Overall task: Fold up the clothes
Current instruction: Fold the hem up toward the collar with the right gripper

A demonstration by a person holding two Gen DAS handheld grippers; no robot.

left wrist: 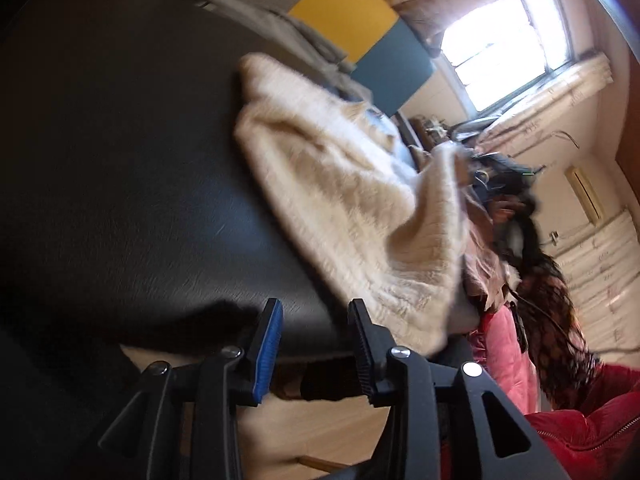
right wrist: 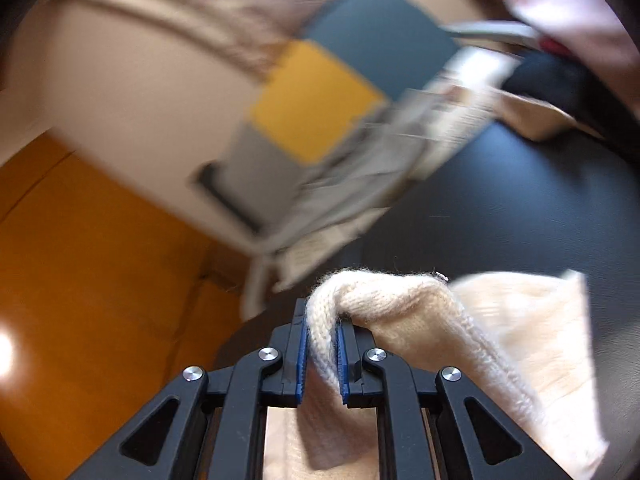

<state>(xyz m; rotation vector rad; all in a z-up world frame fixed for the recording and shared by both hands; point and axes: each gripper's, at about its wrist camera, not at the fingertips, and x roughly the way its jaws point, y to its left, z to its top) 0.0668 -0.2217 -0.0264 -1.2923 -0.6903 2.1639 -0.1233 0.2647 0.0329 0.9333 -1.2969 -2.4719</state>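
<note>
- Right gripper [right wrist: 323, 334] clenched on a bunched knit edge of the sweater [right wrist: 500, 340]; fabric pinched between the blue pads, with more of it trailing below and to the right.
- Left gripper [left wrist: 316, 324] released, fingers [left wrist: 269, 344] parted with nothing between them, poised at the near rim of the black bench [left wrist: 120, 160].
- Sweater, cream and knitted, lying rumpled on the far right part of the bench in the left view, one part draped off the edge; seemingly the same garment as the one held on the right.
- Step in hand, as judged: carrying a gripped edge across to lay a fold, or spreading the garment flat first.
- To do it well: keep the right pinch firm, since a thick knit slips once weight hangs from it; lift only enough to clear the bench, so the loose part drags flat rather than bunching.
- Best to bring the left fingers onto a matching edge or corner before pulling, so both sides travel evenly and the fold line stays straight.
- Pose: right gripper tilted, pointing out past the bench toward the yellow and blue panels [right wrist: 320, 100]; heavy blur there suggests fast motion.
- Left gripper rolled steeply, aimed along the bench toward the window [left wrist: 508, 48].
- Pile of other clothes [left wrist: 552, 280], dark, pink and red, beside the bench to the right; worth keeping the sweater clear of it.
</note>
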